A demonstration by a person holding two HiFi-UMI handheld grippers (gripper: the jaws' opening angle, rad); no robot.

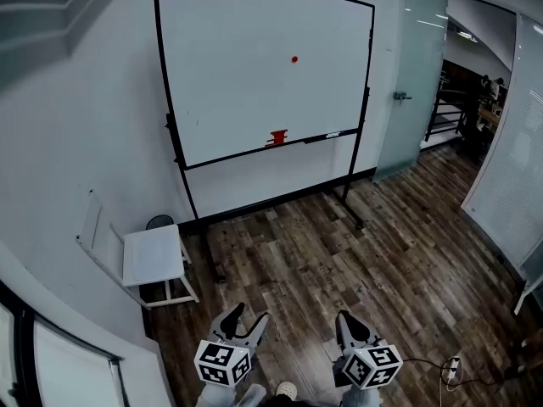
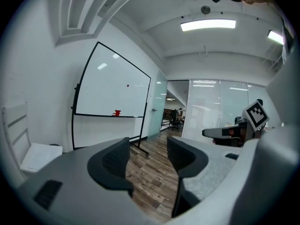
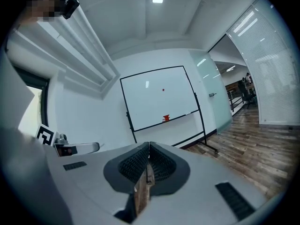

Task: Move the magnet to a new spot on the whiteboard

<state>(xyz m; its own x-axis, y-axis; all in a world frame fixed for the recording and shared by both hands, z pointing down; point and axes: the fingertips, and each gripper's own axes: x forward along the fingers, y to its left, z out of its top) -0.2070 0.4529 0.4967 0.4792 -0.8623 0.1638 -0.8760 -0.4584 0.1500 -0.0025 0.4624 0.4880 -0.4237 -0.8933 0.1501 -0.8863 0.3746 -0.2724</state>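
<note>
While the magnet (image 1: 294,59) is sitting at about two o'clock from the middle of the whiteboard (image 1: 229,83), well apart from both claws, the left claw (image 1: 253,311) is hanging with jaws apart, empty, and the right claw (image 1: 343,315) is pressing its jaws together on nothing.

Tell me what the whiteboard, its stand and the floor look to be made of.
Whiteboard: smooth, glossy white panel that shows light glints in the gripper views; coated steel or melamine, can't tell which. Stand: thin black bars, probably painted metal. Floor: brown planks with grain and seams and a slight sheen; wood or wood-look laminate.
</note>
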